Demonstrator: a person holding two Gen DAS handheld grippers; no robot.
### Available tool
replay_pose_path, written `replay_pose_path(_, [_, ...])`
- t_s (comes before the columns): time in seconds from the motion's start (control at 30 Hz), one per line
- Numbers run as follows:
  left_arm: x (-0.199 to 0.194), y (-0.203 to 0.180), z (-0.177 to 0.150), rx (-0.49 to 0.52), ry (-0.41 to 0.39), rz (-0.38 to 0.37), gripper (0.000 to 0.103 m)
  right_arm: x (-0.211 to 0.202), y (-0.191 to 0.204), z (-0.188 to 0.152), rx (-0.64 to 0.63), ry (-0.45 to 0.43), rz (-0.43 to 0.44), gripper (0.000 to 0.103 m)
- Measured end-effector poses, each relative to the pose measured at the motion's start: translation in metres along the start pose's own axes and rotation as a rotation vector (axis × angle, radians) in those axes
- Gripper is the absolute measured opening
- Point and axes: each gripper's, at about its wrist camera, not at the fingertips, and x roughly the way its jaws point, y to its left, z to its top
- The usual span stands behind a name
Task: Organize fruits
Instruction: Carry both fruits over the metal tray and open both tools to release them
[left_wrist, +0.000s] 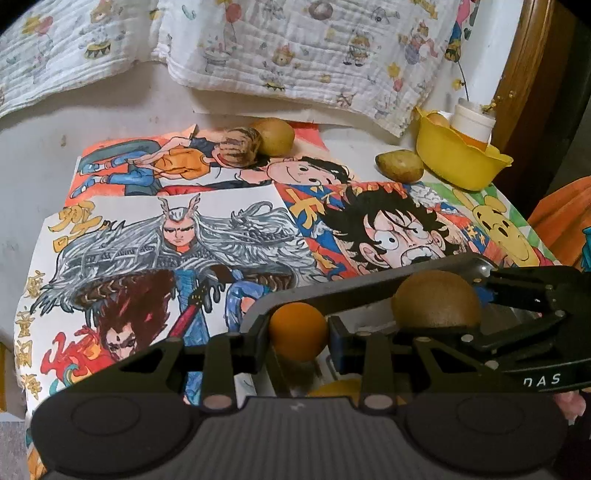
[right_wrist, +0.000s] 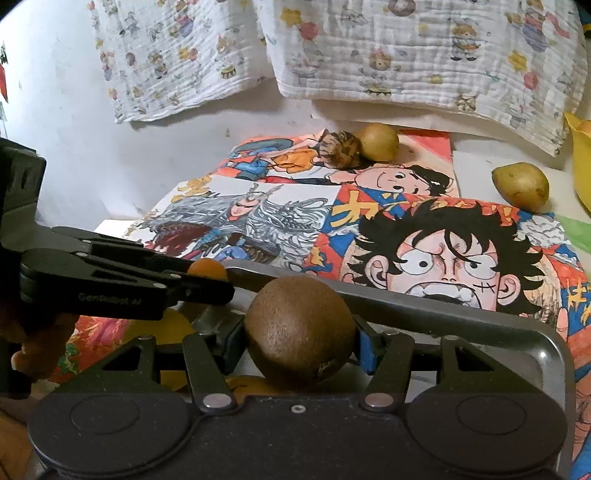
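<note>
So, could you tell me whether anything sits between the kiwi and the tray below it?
Nothing visible blocks it. The right gripper holds the kiwi just inside the grey tray; the left gripper with its orange fruit is off to one side.

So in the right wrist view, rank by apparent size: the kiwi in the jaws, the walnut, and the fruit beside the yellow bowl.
1. Kiwi, by far the largest, though it sits right at the camera, so nearness inflates it.
2. Yellow-green fruit beside the yellow bowl.
3. Walnut, a little smaller; it lies farther back, so true order is unsure.
</note>
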Motion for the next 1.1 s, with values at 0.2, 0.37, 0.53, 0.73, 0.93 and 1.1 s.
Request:
replay_pose_path(0.2, [0.003, -0.004, -0.001, 0.018, 0.018, 0.008, 0.037, 0.000, -0.001, -0.002, -0.004, 0.011, -0.018, 0.061])
replay_pose_path(0.37, [0.004, -0.006, -0.002, 0.025, 0.023, 0.008, 0.037, 0.001, -0.004, -0.004, 0.003, 0.019, -0.022, 0.061])
replay_pose_path(0.53, [0.004, -0.009, -0.003, 0.034, 0.028, 0.021, 0.037, 0.001, -0.007, -0.005, 0.013, 0.017, -0.020, 0.061])
replay_pose_path(0.73, [0.002, -0.009, -0.005, 0.016, 0.019, 0.021, 0.038, -0.005, -0.006, -0.009, -0.006, -0.009, -0.049, 0.063])
replay_pose_path(0.93, [-0.003, -0.008, -0.008, -0.019, 0.003, 0.016, 0.038, -0.012, -0.011, -0.015, 0.027, -0.035, -0.054, 0.065])
replay_pose_path(1.1, [-0.015, -0.012, -0.015, -0.032, -0.046, 0.036, 0.051, -0.021, -0.011, -0.023, 0.070, -0.070, -0.044, 0.078])
